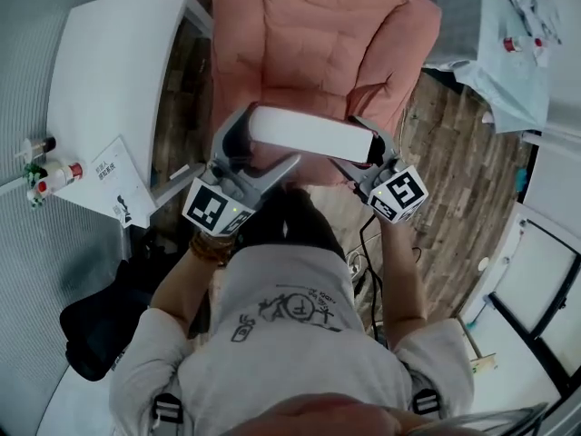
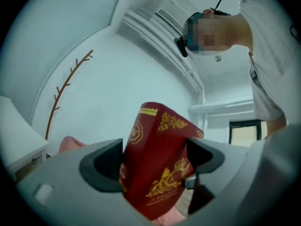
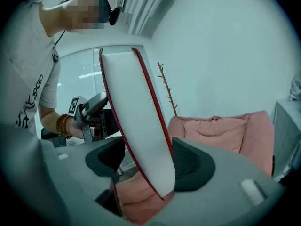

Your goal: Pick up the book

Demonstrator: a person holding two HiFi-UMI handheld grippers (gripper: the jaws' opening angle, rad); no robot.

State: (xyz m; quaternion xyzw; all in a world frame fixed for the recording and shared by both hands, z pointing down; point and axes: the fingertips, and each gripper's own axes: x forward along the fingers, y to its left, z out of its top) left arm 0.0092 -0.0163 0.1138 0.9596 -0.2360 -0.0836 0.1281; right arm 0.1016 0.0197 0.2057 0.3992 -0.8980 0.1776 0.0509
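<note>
Over the armchair (image 1: 309, 34), the book (image 1: 309, 136) lies long axis nine-to-three, left claw (image 1: 270, 136) clamped on its nine o'clock end, right claw (image 1: 361, 148) grasping the three o'clock end.

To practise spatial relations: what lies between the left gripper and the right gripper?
The book, one end in the left gripper, the other in the right gripper; the head view shows it.

Book (image 1: 309, 136) bridges both hand-held grippers (image 1: 257, 148) (image 1: 365, 148), apparently over armchair (image 1: 309, 44).
</note>
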